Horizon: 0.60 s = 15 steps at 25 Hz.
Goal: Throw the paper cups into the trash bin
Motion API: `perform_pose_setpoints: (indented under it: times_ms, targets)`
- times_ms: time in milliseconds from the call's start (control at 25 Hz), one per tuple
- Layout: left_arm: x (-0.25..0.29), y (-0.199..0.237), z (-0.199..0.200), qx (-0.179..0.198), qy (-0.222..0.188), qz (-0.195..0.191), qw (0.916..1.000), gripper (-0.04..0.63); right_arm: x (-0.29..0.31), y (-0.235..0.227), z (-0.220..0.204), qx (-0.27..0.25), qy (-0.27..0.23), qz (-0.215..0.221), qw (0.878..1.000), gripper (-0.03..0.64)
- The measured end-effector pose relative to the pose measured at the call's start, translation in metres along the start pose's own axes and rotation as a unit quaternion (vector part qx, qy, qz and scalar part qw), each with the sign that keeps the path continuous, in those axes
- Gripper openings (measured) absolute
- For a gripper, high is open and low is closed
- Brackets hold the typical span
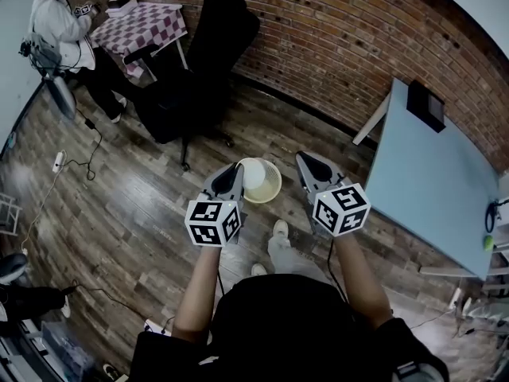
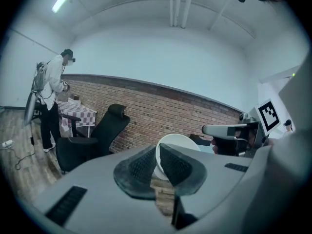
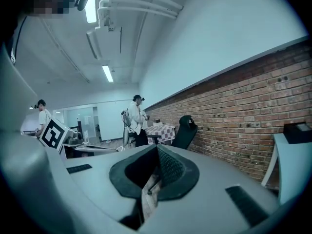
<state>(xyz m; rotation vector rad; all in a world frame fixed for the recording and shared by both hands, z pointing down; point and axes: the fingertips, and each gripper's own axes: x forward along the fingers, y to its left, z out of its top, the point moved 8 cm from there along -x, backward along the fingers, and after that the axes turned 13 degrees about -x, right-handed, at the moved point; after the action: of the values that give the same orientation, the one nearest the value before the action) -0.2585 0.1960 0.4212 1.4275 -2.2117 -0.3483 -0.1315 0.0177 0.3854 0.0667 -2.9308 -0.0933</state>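
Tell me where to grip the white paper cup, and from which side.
Grip the white paper cup by its thin rim wall, one jaw inside the open mouth, one outside, as the left gripper does. The hollow mouth leaves room for a jaw, so come over the rim from the head view's left.

At frame centre the white paper cup [image 1: 262, 178] is pinched in the left claw [image 1: 236, 170], left of the right claw [image 1: 303, 157]. Above them the black office chair [image 1: 199, 70] stands before the red brick wall [image 1: 334, 38]. At the right lies the pale blue table [image 1: 433, 189], with a black box [image 1: 426, 106] on it.
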Motion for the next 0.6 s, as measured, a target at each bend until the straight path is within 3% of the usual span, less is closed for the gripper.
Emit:
perform_pose_setpoints:
  times_ms: [600]
  targets:
    - [0.076, 0.008, 0.028, 0.012, 0.006, 0.027, 0.9995, 0.034, 0.070, -0.071, 0.002, 0.022, -0.011, 0.029, 0.999, 0.003]
